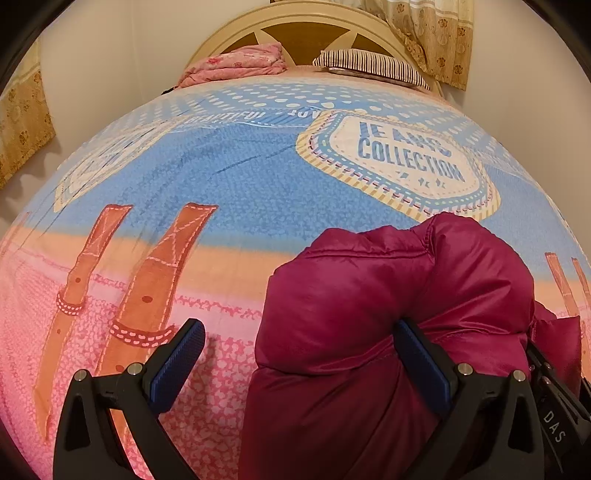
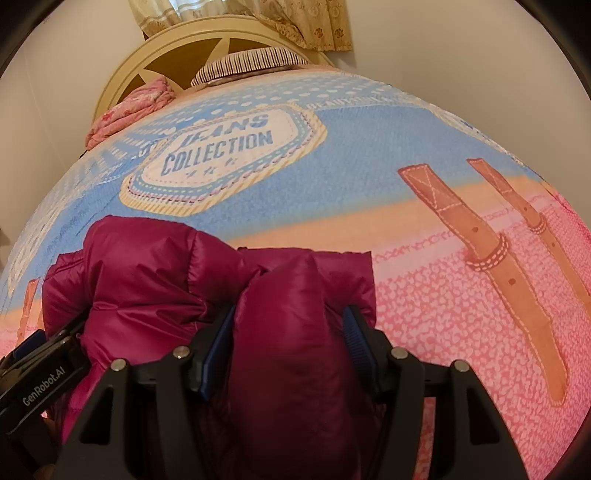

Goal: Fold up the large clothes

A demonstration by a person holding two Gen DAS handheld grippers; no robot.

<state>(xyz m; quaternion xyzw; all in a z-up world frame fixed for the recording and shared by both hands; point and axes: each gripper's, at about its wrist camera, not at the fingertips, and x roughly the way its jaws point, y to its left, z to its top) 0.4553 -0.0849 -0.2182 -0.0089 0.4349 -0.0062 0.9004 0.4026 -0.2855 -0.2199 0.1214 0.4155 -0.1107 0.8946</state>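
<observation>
A magenta puffer jacket (image 1: pixel 388 295) lies bunched on the bed (image 1: pixel 221 173), on a bedspread printed in blue, peach and pink with brown strap shapes and a badge reading "JEANS COLLECTION" (image 2: pixel 218 147). Its fabric is glossy and quilted, with stitched seams across the padded panels, and it sits heaped in rounded, puffy folds rather than flat.

The left gripper (image 1: pixel 299 363) has its jaws spread wide. The blue pad on one side presses into the jacket's edge while the other pad stands free over the pink part of the bedspread, so nothing is clamped.

The right gripper (image 2: pixel 291 350) has its jaws partly apart with a thick roll of the jacket (image 2: pixel 288 332) filling the gap between them; both blue pads bear against the padded fabric, holding it. The left gripper's body shows at the left edge of this view, just beside the jacket.

At the head of the bed, a pink quilt (image 1: pixel 236 64) and a striped pillow (image 1: pixel 369 64) rest against a cream headboard (image 1: pixel 295 22).
</observation>
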